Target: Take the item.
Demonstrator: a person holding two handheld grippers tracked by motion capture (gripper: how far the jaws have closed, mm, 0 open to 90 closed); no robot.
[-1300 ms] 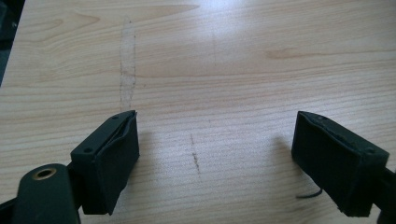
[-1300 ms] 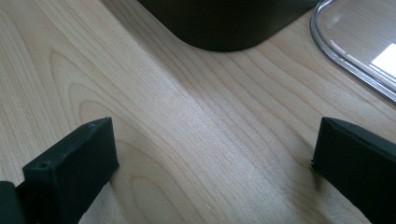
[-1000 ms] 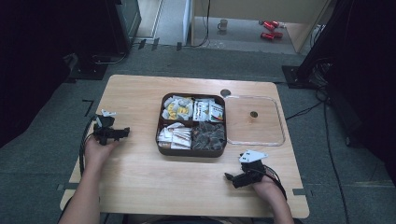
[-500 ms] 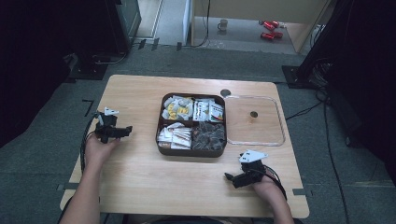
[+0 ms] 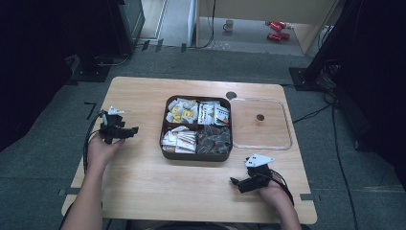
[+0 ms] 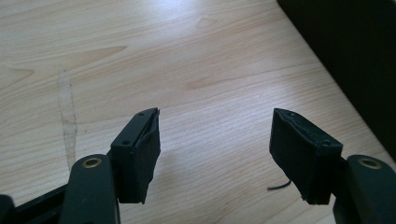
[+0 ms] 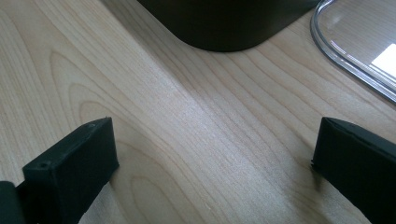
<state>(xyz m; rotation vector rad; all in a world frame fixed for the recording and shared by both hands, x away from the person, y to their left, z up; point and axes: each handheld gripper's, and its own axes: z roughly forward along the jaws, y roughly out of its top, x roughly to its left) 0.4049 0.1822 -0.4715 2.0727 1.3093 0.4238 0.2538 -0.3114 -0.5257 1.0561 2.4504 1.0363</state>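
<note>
A dark brown tray [image 5: 196, 157] with four compartments stands in the middle of the wooden table [image 5: 143, 187]. It holds yellow-white packets [image 5: 182, 110], white printed packets [image 5: 214, 113], pale sachets [image 5: 179, 139] and dark packets [image 5: 214, 139]. My left gripper [image 5: 130, 130] hovers left of the tray and points toward it. Its jaws have just been closing, and nothing lies between them [image 6: 215, 154]; they remain apart. My right gripper [image 5: 235, 182] rests near the front edge, below the tray's right corner. It stands wide open over bare wood [image 7: 210, 158].
A clear plastic lid [image 5: 268, 132] lies flat right of the tray, and its rim [image 7: 355, 46] and the tray's dark wall [image 7: 224, 23] show ahead of the right gripper. A small round hole [image 5: 231, 95] sits behind the tray. Dark floor surrounds the table.
The left gripper has shifted slightly up the picture, away from the person. The right hand has kept still.
</note>
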